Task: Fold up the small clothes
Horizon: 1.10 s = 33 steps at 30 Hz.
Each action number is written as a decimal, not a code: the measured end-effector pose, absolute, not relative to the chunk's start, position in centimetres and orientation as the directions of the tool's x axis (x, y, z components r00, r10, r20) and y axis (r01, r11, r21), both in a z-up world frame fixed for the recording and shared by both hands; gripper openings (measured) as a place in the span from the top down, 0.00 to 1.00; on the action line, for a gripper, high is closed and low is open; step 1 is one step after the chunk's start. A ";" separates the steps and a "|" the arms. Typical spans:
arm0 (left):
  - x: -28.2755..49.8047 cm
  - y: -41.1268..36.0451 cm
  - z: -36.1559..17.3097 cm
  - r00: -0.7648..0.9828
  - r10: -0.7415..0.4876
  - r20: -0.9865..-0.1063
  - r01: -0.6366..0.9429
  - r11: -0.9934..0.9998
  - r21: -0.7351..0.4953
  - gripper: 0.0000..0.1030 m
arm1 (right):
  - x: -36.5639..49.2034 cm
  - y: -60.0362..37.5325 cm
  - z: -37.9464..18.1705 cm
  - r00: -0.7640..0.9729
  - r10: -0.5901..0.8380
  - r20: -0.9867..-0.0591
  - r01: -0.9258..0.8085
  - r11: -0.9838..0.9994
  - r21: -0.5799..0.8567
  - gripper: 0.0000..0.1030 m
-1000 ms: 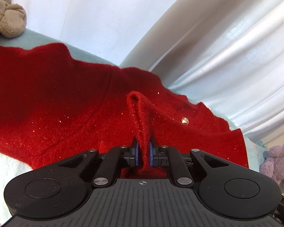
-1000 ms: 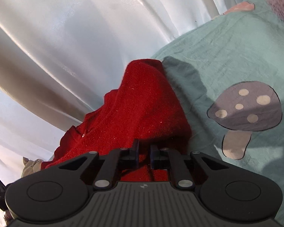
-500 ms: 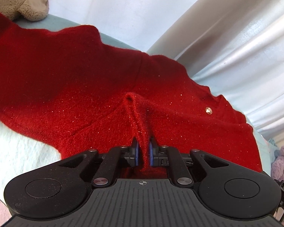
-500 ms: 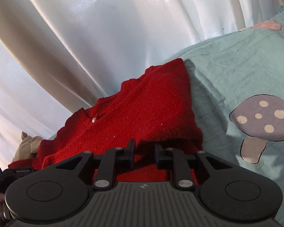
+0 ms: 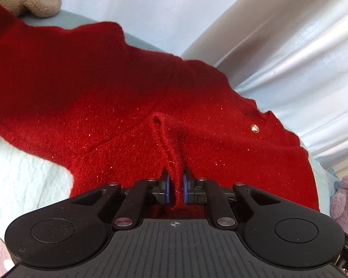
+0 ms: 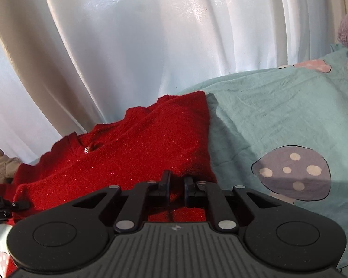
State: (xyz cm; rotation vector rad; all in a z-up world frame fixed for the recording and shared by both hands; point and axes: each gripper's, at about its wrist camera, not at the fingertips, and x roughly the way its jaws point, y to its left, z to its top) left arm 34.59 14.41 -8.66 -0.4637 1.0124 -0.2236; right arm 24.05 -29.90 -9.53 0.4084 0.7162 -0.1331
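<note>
On the bed's teal sheet (image 6: pixel 278 115), the red sweater (image 5: pixel 104 88) now lies much flatter than a second ago, spread toward the curtain. My left gripper (image 5: pixel 175 185) still pinches a raised ridge of its knit between nearly closed fingers. My right gripper (image 6: pixel 175 185) has parted a little; its fingers look free of the near hem, so that side seems laid down.

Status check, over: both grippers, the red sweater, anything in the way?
Left gripper shut on a pinched ridge of the red sweater. Right gripper slightly apart over the hem, grip unclear. Sweater spread on the mushroom-print sheet. Nothing blocking.
</note>
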 end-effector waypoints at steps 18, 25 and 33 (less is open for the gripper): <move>31.2 30.0 -5.5 0.736 -0.059 -0.674 -0.407 0.758 -0.510 0.12 | 22.0 -29.3 -8.3 0.715 0.001 -0.699 0.221 0.948 0.228 0.57; 30.7 41.2 -4.8 0.767 0.198 -0.611 -0.574 0.636 -0.516 0.12 | 20.6 -27.9 -7.6 0.715 0.032 -0.699 0.194 0.951 0.242 0.47; 31.8 46.4 -5.4 0.814 0.191 -0.549 -0.547 0.570 -0.613 0.34 | 20.9 -25.1 -6.9 0.706 0.044 -0.707 0.142 0.969 0.202 0.46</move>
